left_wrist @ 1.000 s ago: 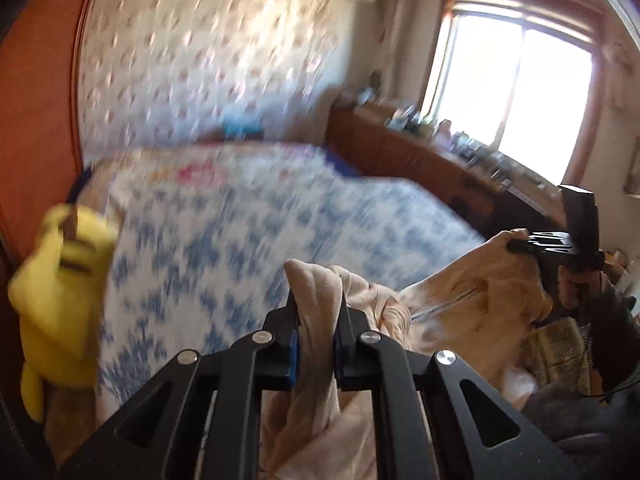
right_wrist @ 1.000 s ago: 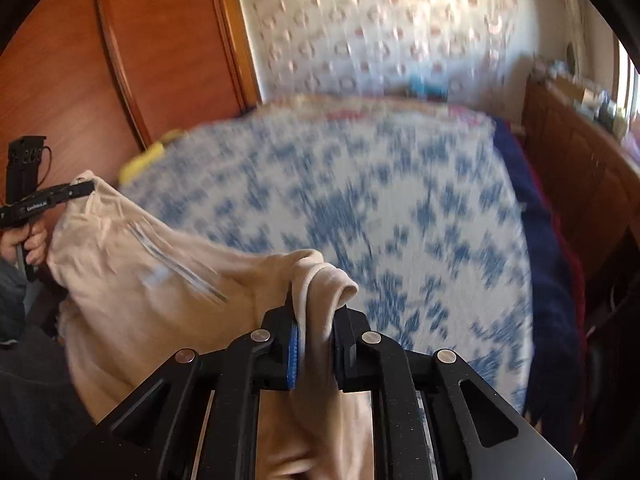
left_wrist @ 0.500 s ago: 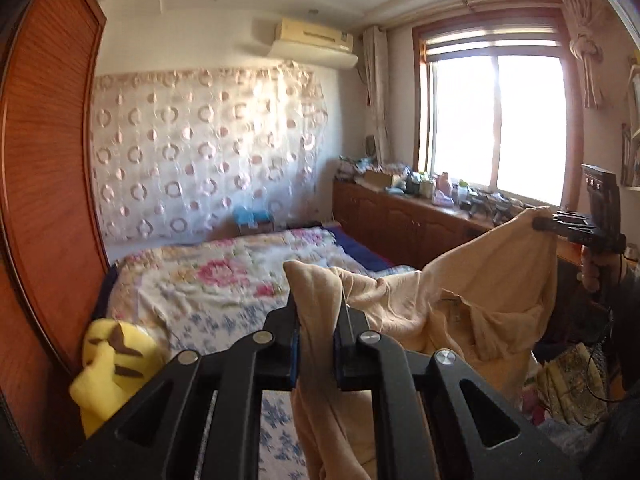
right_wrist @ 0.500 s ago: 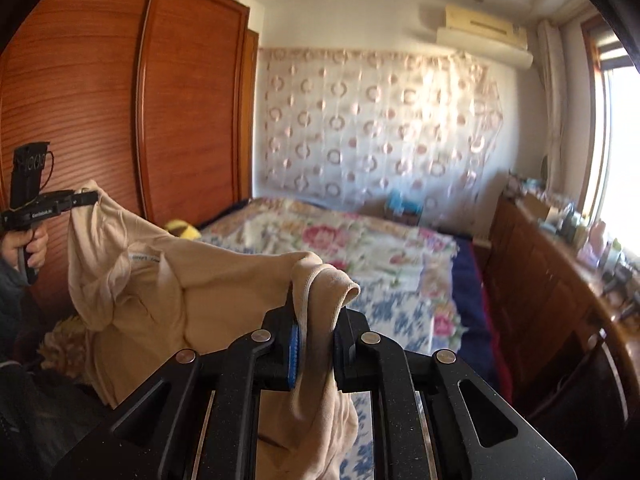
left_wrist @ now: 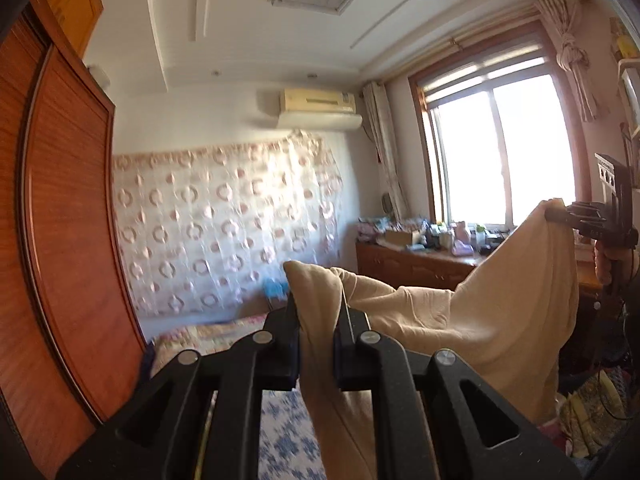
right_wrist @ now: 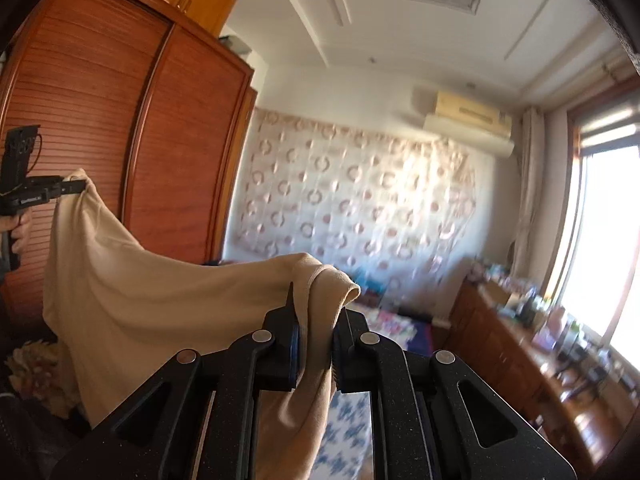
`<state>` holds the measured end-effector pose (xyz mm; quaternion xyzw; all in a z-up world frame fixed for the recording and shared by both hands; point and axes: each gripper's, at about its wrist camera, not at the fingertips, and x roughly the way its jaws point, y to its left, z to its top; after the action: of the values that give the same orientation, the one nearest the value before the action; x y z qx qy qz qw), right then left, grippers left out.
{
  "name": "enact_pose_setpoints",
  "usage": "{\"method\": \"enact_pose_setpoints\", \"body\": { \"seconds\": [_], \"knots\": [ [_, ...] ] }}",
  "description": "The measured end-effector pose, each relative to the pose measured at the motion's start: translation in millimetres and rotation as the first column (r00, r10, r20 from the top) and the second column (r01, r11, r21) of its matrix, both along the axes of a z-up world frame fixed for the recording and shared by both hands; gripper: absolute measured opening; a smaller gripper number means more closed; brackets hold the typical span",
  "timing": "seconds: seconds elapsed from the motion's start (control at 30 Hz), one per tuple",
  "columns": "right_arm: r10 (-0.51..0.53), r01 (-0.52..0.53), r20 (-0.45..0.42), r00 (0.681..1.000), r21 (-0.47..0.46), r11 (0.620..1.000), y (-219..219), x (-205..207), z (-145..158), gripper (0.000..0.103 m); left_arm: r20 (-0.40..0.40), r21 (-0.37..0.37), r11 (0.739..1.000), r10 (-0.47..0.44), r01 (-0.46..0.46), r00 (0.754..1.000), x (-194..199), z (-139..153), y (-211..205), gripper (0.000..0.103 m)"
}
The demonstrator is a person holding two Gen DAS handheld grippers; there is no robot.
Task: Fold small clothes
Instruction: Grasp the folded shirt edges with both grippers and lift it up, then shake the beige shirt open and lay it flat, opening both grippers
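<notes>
I hold my left gripper (left_wrist: pixel 316 344) high, clamped on one edge of the beige garment (left_wrist: pixel 496 320); my right gripper (right_wrist: pixel 314 344) pinches the other edge. The cloth hangs slack between them, above the bed (left_wrist: pixel 280 424), wardrobe (right_wrist: pixel 120 140) left.

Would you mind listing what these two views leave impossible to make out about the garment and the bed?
- Garment type: the beige garment hangs bunched between the left tool and right tool; no view shows its shape.
- Its lower hem: hidden behind the tool bodies in both views.
- Bed: mostly covered by garment and tools; pattern blurred.
- Dresser clutter: blurred, too small.
</notes>
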<state>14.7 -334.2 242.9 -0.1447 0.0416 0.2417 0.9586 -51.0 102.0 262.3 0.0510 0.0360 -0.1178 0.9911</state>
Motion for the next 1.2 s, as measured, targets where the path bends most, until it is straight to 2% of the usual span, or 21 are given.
{"method": "enact_pose_setpoints", "body": {
  "seconds": [0.2,0.37,0.47,0.6,0.77,0.83,0.93,1.2],
  "knots": [
    [-0.013,0.015,0.059,0.998,-0.023,1.0,6,11,33,0.009,0.039,0.002,0.998,0.057,-0.057,0.998,13,22,18,0.009],
    [-0.058,0.057,-0.013,0.998,-0.066,0.996,14,58,21,0.009,-0.03,-0.008,0.995,0.103,-0.103,0.994,58,0,31,0.009],
    [-0.081,0.073,-0.087,0.993,-0.087,0.994,17,104,-5,0.009,-0.107,-0.014,0.993,0.111,-0.113,0.988,100,-33,35,0.009],
    [-0.121,0.096,-0.201,0.972,-0.131,0.987,27,185,-65,0.009,-0.215,-0.004,0.991,0.13,-0.134,0.968,169,-96,35,0.009],
    [-0.144,0.098,-0.316,0.938,-0.159,0.982,36,269,-142,0.01,-0.35,0.013,0.985,0.167,-0.174,0.922,256,-179,32,0.009],
    [-0.154,0.097,-0.359,0.92,-0.17,0.981,41,297,-171,0.01,-0.395,0.004,0.984,0.167,-0.18,0.903,279,-203,29,0.009],
    [-0.175,0.102,-0.406,0.897,-0.196,0.975,48,331,-205,0.01,-0.444,0.015,0.982,0.174,-0.187,0.879,312,-232,23,0.01],
    [-0.228,0.113,-0.476,0.849,-0.259,0.959,62,405,-269,0.01,-0.508,0.033,0.984,0.17,-0.178,0.845,365,-263,21,0.013]
  ]
}}
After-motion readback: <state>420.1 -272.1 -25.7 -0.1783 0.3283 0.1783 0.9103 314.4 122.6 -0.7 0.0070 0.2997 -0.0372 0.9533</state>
